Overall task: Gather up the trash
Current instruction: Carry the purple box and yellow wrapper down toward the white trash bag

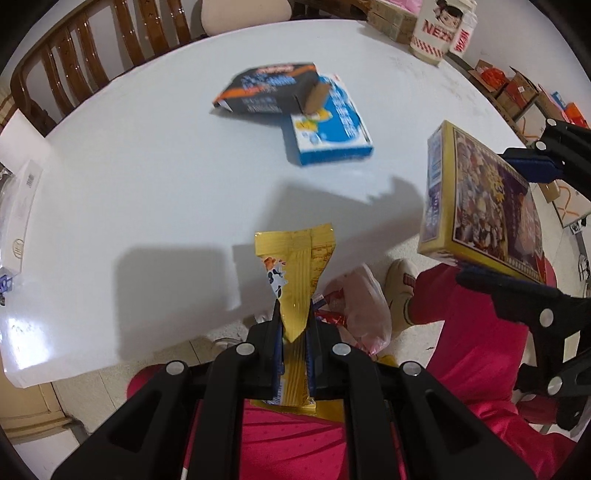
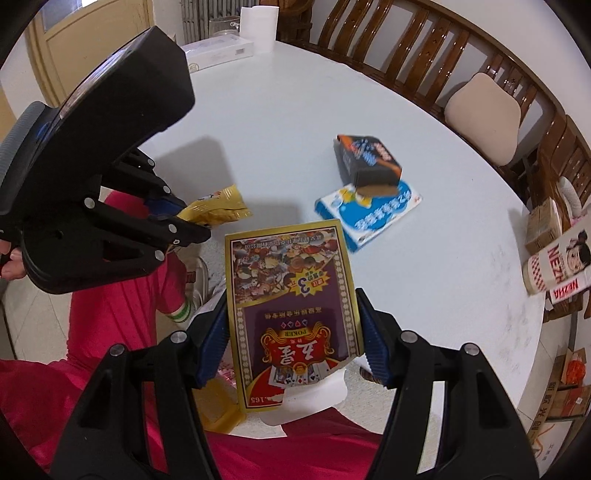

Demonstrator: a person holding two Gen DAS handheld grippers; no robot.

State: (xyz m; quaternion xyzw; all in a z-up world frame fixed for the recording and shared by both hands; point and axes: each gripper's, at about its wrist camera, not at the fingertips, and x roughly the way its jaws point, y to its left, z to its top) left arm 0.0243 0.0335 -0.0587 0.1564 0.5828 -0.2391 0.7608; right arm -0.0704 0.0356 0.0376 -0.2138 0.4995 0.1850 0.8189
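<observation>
My left gripper is shut on a yellow snack wrapper, held over the near table edge; the same wrapper shows at the left of the right wrist view. My right gripper is shut on a gold-edged poker card box, which also hangs at the right of the left wrist view. On the white round table lie a dark box and a blue-and-white box, touching each other. Below the table edge is a pinkish plastic bag with red wrappers inside.
Wooden chairs ring the far side of the table. A white flat box and a paper roll sit at the far edge. A printed cup and cardboard boxes stand beyond. A person's red-clothed legs are below.
</observation>
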